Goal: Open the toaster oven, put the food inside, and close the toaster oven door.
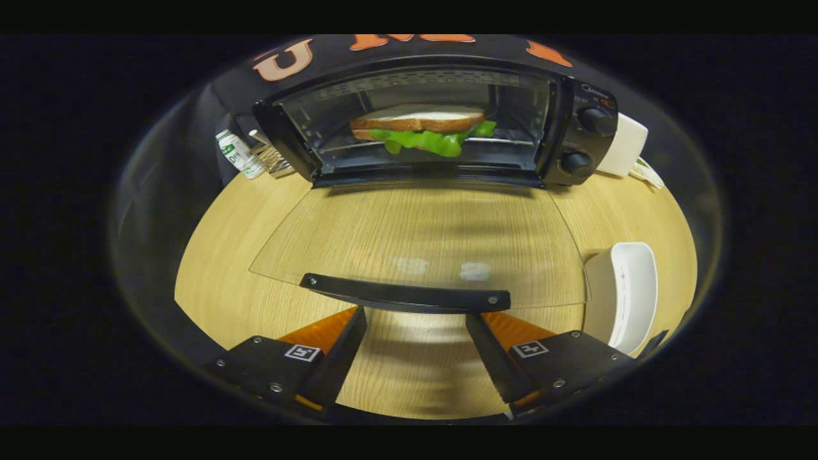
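gripper view — the gripper (415, 319) hangs spread and empty just short of the toaster oven's (575, 128) lowered glass door (415, 236), by its handle (406, 295) — the sandwich (422, 128) rests on the rack inside.

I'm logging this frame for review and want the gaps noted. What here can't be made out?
All in the gripper view:
- Bottle label: too small and blurred.
- White box: mostly hidden behind the toaster oven.
- White dish: its inside faces away.
- Sandwich filling beyond the lettuce: unclear.
- Gripper, open before the door handle: contact unclear.
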